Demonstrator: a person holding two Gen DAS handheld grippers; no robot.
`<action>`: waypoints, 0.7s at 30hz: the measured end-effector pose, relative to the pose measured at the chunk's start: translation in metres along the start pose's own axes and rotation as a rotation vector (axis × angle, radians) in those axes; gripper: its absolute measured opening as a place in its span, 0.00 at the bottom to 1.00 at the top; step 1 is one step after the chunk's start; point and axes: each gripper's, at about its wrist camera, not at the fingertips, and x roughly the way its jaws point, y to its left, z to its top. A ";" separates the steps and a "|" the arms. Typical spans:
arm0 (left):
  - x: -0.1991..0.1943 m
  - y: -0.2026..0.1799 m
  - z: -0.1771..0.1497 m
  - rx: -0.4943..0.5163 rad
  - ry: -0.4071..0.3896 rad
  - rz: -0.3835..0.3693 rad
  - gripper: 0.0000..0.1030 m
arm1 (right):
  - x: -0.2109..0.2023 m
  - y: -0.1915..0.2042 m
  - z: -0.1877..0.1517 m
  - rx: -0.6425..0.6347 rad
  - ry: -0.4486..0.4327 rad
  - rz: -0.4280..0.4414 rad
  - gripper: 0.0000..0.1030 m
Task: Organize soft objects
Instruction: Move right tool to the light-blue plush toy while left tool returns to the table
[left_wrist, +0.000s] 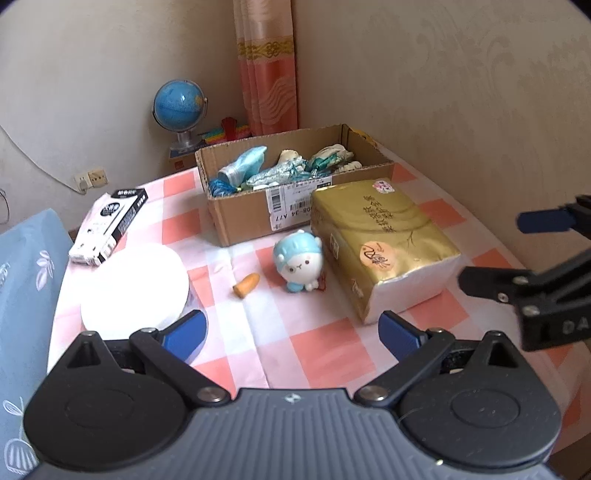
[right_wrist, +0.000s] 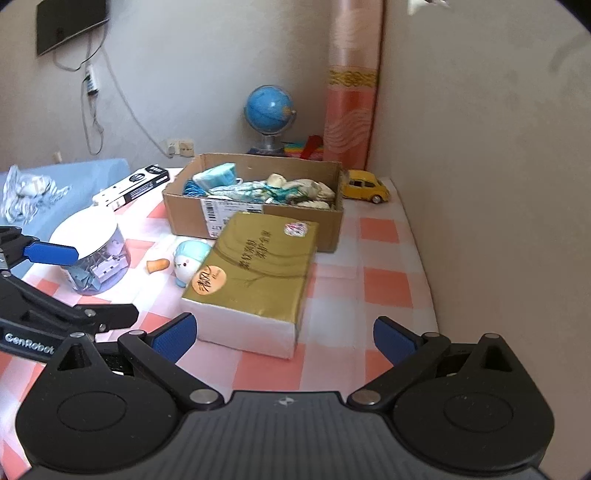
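Observation:
A small white plush toy with a blue cap (left_wrist: 298, 264) (right_wrist: 188, 260) sits on the checked tablecloth, touching the left side of a gold tissue pack (left_wrist: 380, 243) (right_wrist: 255, 273). A little orange soft piece (left_wrist: 246, 285) (right_wrist: 158, 266) lies to the toy's left. Behind them an open cardboard box (left_wrist: 243, 218) (right_wrist: 184, 210) holds several blue and cream fabric items. My left gripper (left_wrist: 291, 332) hovers open and empty in front of the toy. My right gripper (right_wrist: 284, 336) is open and empty just before the tissue pack.
A clear jar with a white lid (left_wrist: 136, 284) (right_wrist: 96, 254) stands at the left, a black-and-white carton (left_wrist: 109, 225) (right_wrist: 133, 186) behind it. A yellow toy car (right_wrist: 365, 190) sits by the right wall, a globe (left_wrist: 180, 107) (right_wrist: 269, 110) in the corner. A blue cushion (left_wrist: 26, 295) lies left.

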 end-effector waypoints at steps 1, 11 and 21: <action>0.000 0.002 -0.001 -0.005 0.002 -0.007 0.97 | 0.002 0.003 0.003 -0.018 0.000 0.004 1.00; -0.001 0.023 -0.016 -0.018 0.020 0.007 0.97 | 0.024 0.036 0.043 -0.189 -0.024 0.079 1.00; 0.007 0.040 -0.028 -0.078 0.046 0.000 0.97 | 0.065 0.083 0.070 -0.379 0.019 0.231 0.85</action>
